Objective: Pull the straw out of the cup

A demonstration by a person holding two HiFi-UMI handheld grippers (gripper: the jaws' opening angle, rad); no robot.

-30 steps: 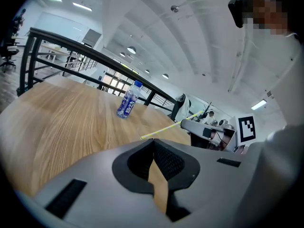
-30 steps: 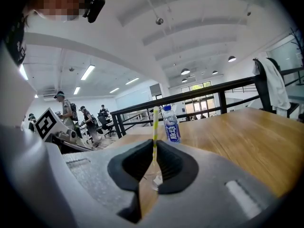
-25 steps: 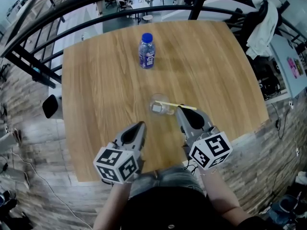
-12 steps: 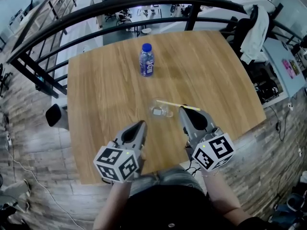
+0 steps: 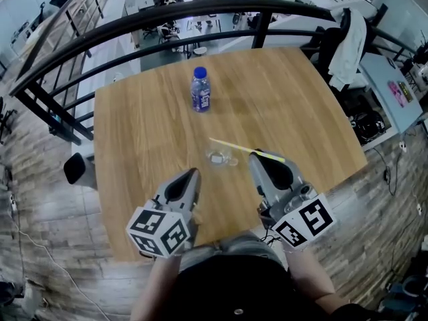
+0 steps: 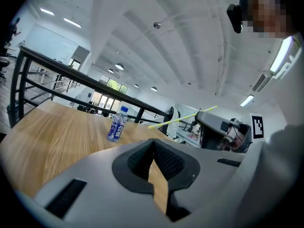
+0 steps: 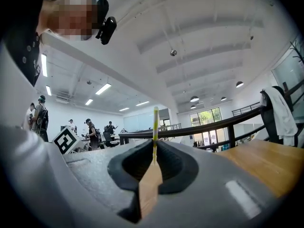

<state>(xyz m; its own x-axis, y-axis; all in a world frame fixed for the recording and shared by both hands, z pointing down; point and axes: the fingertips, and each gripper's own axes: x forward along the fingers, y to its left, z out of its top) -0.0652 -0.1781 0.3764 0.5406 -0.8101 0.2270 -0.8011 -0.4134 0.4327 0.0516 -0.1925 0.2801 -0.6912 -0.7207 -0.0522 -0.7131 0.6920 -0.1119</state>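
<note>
Wood-grain table (image 5: 134, 146) with rounded corners, a black tubular railing (image 5: 221, 5) along its far edge, and plank floor (image 5: 33, 179) at left. One blue-capped plastic bottle (image 5: 200, 91) stands far; one clear cup (image 5: 219, 157) sits near centre. The right gripper (image 5: 257, 156) pinches one thin yellow straw (image 5: 234, 146), held nearly level above the cup; the left gripper (image 5: 194, 173) is closed on nothing.

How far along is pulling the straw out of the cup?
Done: the right gripper is shut on the straw. In hand: lifting it; its far end looks raised above the cup. Left: drawing it fully clear. The left gripper sits shut and empty.
</note>
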